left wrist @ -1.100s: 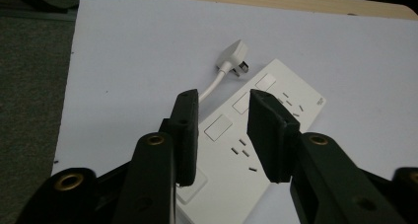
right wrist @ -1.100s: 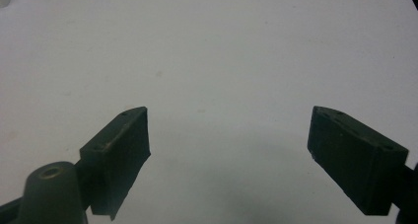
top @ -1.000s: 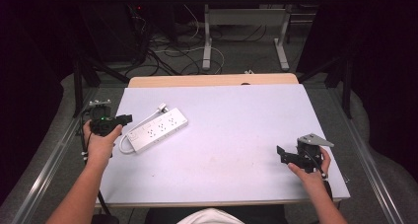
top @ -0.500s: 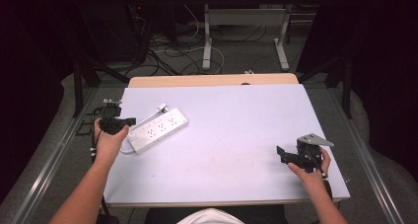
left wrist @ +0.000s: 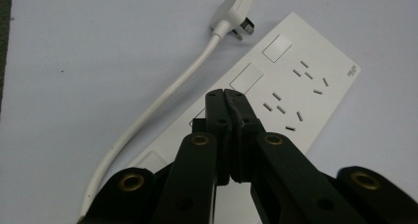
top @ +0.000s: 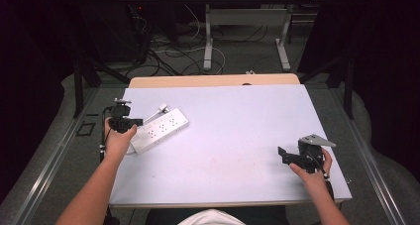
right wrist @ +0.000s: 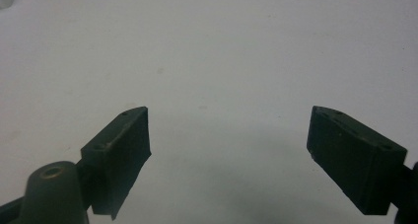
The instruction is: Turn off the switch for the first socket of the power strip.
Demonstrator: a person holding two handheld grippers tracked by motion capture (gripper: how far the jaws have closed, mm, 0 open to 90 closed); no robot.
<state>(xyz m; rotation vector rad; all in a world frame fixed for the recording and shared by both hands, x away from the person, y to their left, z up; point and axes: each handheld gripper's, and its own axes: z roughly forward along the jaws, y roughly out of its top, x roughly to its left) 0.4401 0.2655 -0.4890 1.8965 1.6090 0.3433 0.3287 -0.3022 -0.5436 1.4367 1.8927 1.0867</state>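
You see the table [top: 237,131] lit evenly from above, pale and bright, while the room around it falls into deep darkness. In the high view the picture is soft and a little grainy. In the left gripper view the power strip [left wrist: 296,81] is quite sharp, with mild glare on its white face. In the right gripper view a soft shadow lies on the table under your right gripper [right wrist: 229,155], and the near black parts look slightly blurred.
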